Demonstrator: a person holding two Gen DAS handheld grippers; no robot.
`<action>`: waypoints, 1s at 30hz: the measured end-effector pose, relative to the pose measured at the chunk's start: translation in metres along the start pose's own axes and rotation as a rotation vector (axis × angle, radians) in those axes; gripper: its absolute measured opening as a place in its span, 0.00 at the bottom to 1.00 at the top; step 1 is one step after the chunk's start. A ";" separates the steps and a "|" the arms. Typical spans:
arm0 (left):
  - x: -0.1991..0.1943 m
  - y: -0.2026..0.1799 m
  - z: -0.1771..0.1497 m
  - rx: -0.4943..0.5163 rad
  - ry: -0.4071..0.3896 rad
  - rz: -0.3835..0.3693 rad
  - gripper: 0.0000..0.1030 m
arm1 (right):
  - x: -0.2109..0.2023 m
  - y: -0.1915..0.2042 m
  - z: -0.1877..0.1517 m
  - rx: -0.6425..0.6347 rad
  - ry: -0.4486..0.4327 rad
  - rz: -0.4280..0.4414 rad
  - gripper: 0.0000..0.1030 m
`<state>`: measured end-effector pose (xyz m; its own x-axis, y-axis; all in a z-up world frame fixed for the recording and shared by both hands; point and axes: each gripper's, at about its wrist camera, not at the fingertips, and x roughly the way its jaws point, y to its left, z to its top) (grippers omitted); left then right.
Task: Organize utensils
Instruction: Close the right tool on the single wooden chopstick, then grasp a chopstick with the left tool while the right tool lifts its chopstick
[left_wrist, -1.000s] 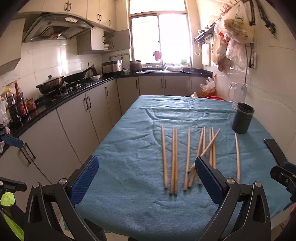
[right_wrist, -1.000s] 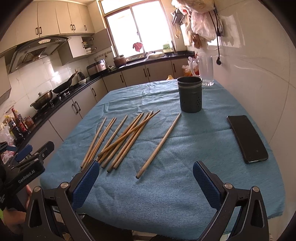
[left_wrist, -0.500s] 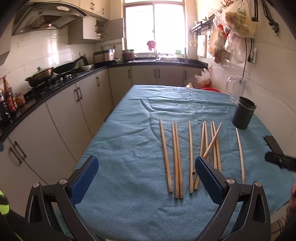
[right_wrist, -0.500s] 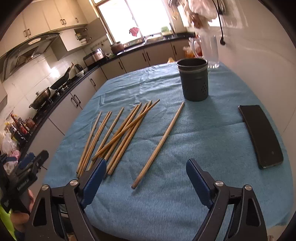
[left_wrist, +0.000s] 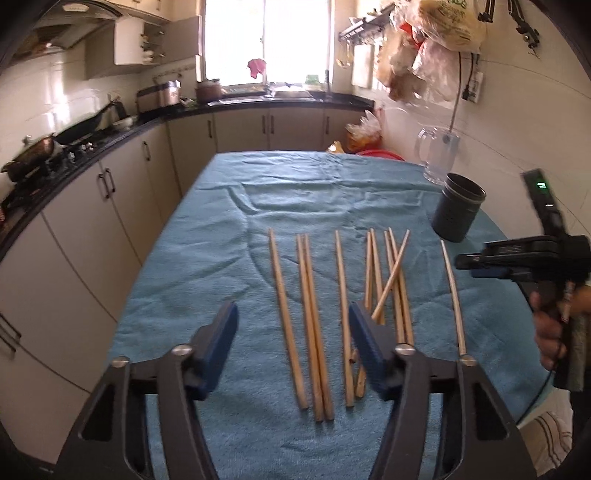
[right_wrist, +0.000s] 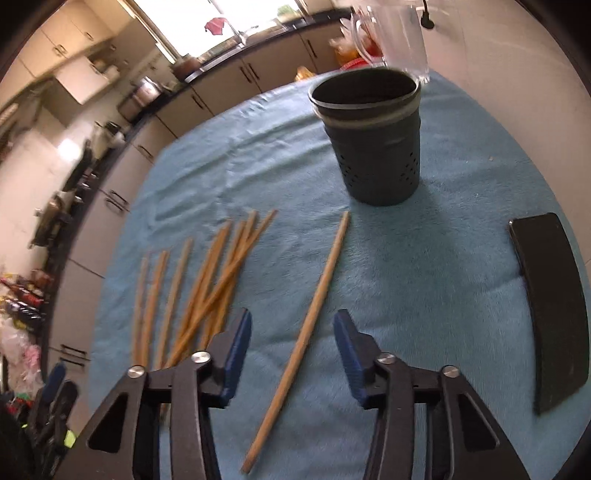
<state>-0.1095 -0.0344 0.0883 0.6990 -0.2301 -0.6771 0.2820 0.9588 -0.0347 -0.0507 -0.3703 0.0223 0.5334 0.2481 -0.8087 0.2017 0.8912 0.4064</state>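
Daylight blows out the window (left_wrist: 266, 37) ahead of me; my right-hand view smears with motion blur, fisheye bending cabinets (left_wrist: 92, 206) at both frames' dark corners.

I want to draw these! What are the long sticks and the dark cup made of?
The chopsticks look like bare wood or bamboo: tan, matte, no shine. The dark holder seems to be matte plastic, maybe coated metal; it has small drain holes and a pale band under its rim.

Black phone (right_wrist: 550, 306) on blue cloth (right_wrist: 424, 258), glass jug (left_wrist: 439, 158) behind.
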 end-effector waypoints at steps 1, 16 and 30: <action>0.004 0.000 0.002 0.002 0.014 -0.016 0.47 | 0.006 -0.001 0.004 0.004 0.012 -0.011 0.42; 0.068 -0.046 0.052 0.133 0.183 -0.176 0.45 | 0.031 0.004 -0.002 -0.079 0.048 -0.052 0.07; 0.158 -0.127 0.060 0.334 0.363 -0.156 0.21 | 0.002 -0.029 -0.019 -0.030 -0.032 0.004 0.08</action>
<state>0.0048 -0.2030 0.0296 0.3756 -0.2361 -0.8962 0.6003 0.7987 0.0412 -0.0711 -0.3880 0.0005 0.5599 0.2397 -0.7931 0.1752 0.9013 0.3961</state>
